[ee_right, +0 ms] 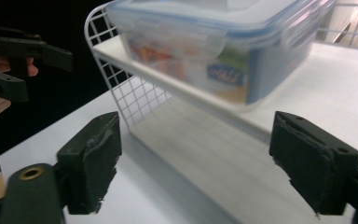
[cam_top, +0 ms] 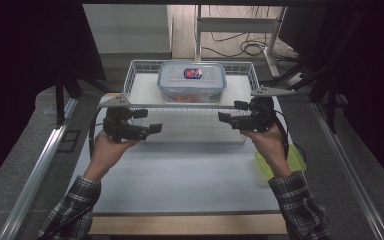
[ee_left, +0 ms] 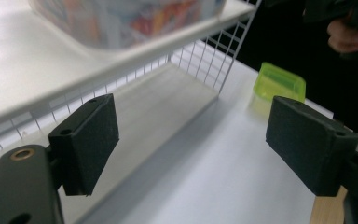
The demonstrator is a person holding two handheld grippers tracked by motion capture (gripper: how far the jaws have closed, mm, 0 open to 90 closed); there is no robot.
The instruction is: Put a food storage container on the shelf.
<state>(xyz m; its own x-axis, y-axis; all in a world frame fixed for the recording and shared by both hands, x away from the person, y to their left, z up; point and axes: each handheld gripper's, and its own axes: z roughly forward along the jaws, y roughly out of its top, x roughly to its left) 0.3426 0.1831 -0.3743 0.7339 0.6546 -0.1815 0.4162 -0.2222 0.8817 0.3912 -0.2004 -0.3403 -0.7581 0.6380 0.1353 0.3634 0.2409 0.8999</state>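
A clear plastic food box (cam_top: 192, 81) with a blue-rimmed lid stands on the upper level of a white wire shelf (cam_top: 142, 65) at the far middle of the table. In the right gripper view the food box (ee_right: 223, 51) looms close above the jaws. My left gripper (cam_top: 149, 121) is held in front of the shelf's left end, jaws wide apart and pointing right, nothing between them. My right gripper (cam_top: 230, 113) mirrors it at the shelf's right end, open and empty. Left gripper (ee_left: 191, 144); right gripper (ee_right: 196, 161).
A lime-green container (cam_top: 294, 159) lies on the white table (cam_top: 180, 180) by the person's right forearm; the same container (ee_left: 279, 82) lies past the shelf in the left gripper view. Metal rails run along both sides. Cables lie on the floor behind.
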